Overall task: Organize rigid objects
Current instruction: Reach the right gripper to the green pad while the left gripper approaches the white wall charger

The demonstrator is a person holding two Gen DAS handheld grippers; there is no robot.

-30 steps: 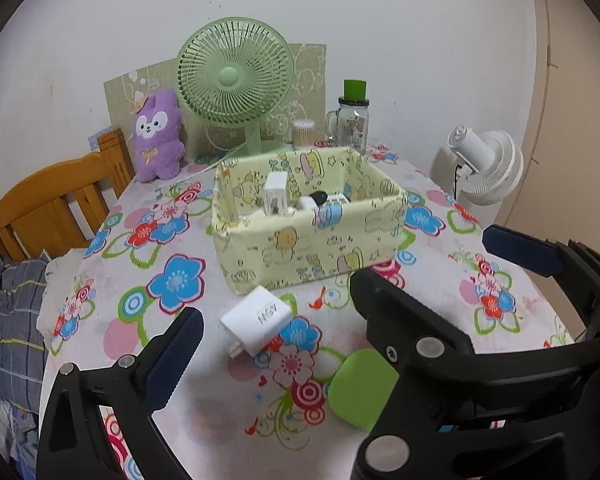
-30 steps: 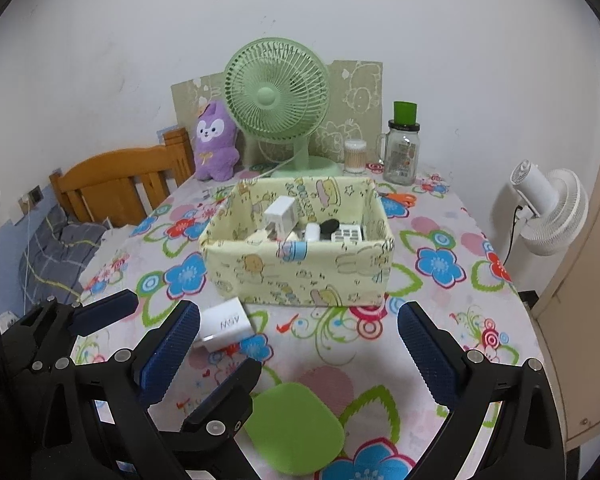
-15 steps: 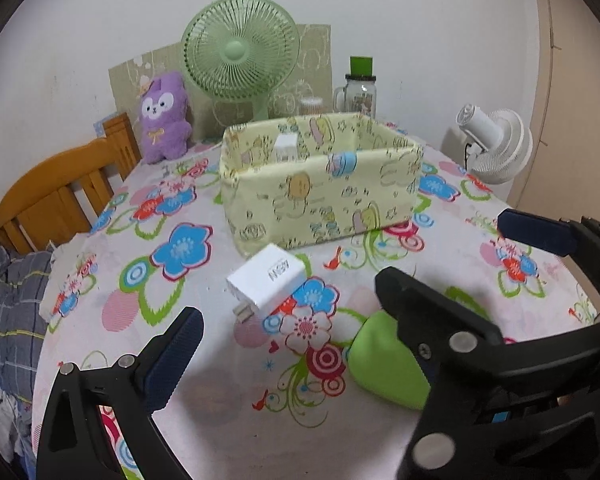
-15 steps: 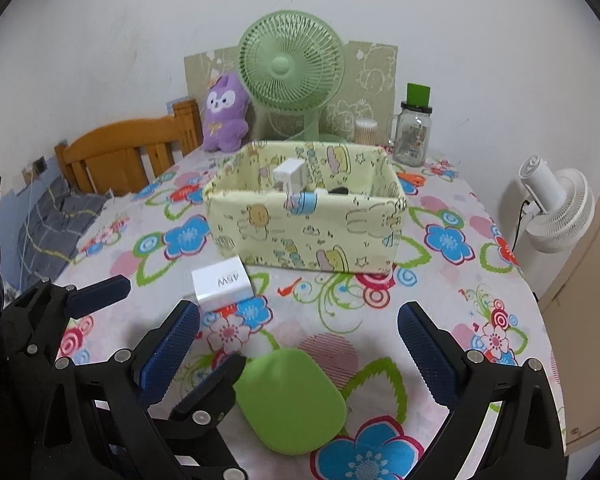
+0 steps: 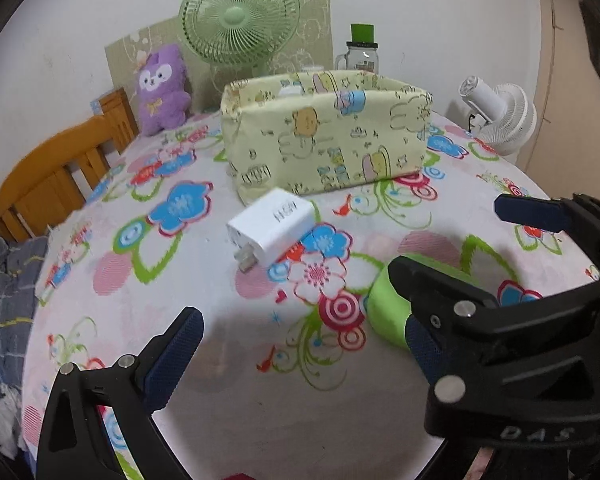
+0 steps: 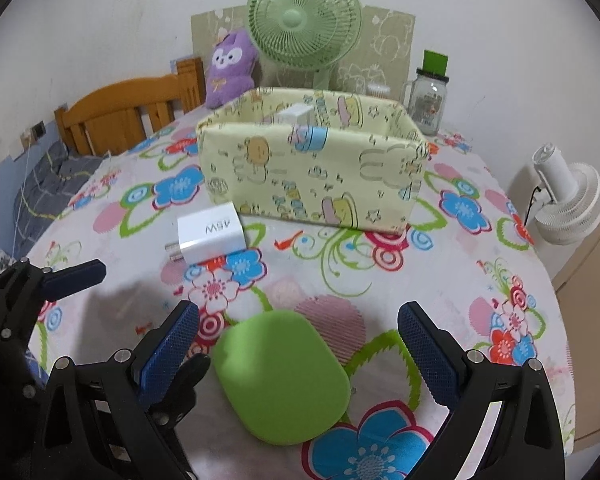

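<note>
Two wide-open sets of fingers over flowered tablecloth (image 6: 480, 280), white wall (image 6: 120, 20) and green fan (image 6: 303, 20) behind.

Setting: a home, likely a bedroom or living corner. Table (image 6: 440, 280) under a flowered cloth fills the frame centre. Purple plush toy (image 6: 230, 66) and green desk fan (image 6: 304, 20) top centre against a plain wall. Wooden chair back (image 6: 128, 114) upper left; checked bedding (image 6: 48, 184) at left edge. White fan (image 6: 568, 204) at right.
</note>
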